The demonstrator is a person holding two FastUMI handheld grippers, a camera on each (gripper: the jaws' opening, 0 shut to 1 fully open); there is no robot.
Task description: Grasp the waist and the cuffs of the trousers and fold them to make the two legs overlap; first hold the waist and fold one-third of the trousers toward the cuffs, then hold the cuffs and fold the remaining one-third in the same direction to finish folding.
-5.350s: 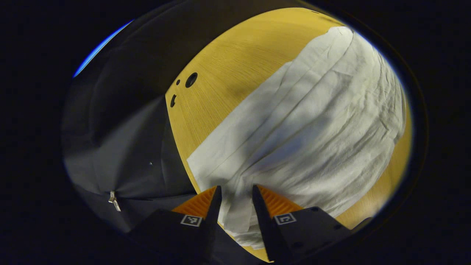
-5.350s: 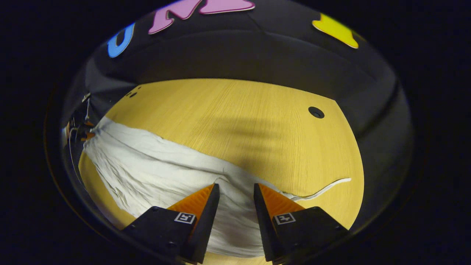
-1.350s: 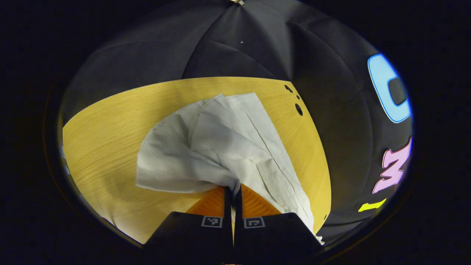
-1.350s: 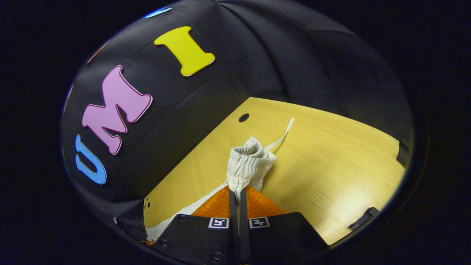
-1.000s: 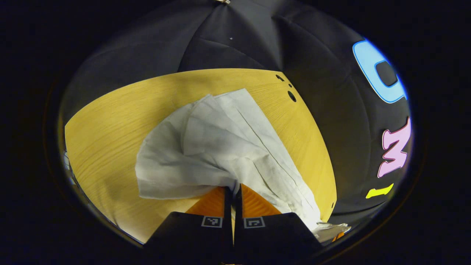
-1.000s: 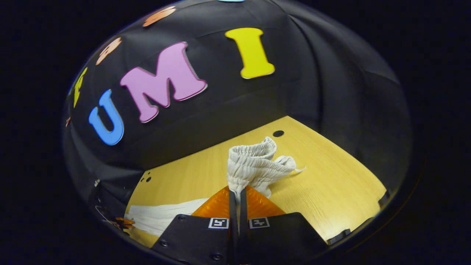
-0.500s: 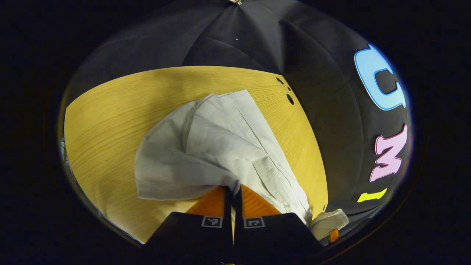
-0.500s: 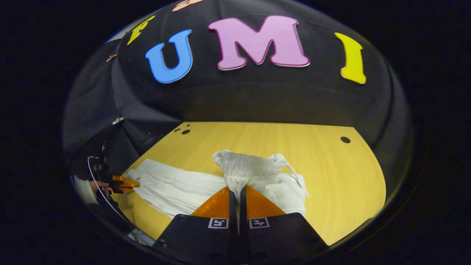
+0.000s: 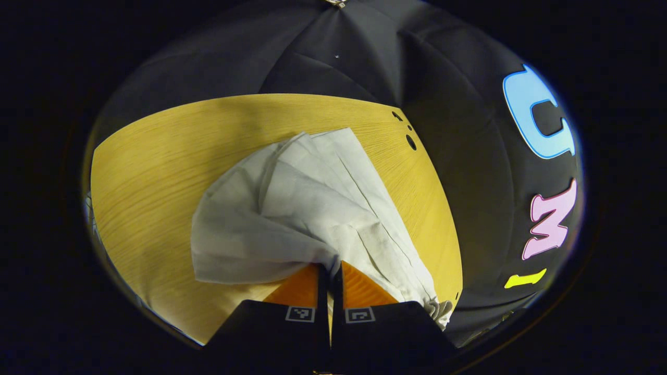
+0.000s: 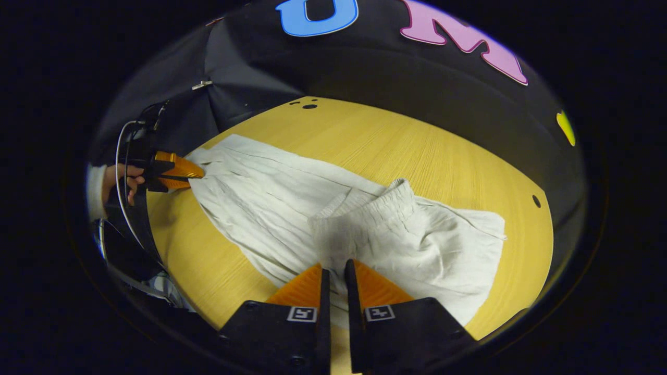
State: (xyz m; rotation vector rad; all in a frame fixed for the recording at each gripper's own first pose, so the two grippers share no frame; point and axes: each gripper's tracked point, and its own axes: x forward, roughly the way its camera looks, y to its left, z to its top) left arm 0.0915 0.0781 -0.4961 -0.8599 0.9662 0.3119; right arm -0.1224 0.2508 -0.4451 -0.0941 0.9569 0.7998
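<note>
left gripper (image 9: 329,268) sits low, aimed along the wooden table (image 9: 156,156) — fingers pinched tight on the trousers' (image 10: 292,203) cuff end | right gripper (image 10: 333,271) tilted down over the folded-over waist (image 10: 372,205), fingers a narrow slit apart, can't tell if they're gripping cloth | a hand (image 10: 122,179) holds the left gripper at the table's edge, sleeve cut off.

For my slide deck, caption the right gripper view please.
Waist of white trousers folded over on wooden table; left gripper pinches the cuffs.
</note>
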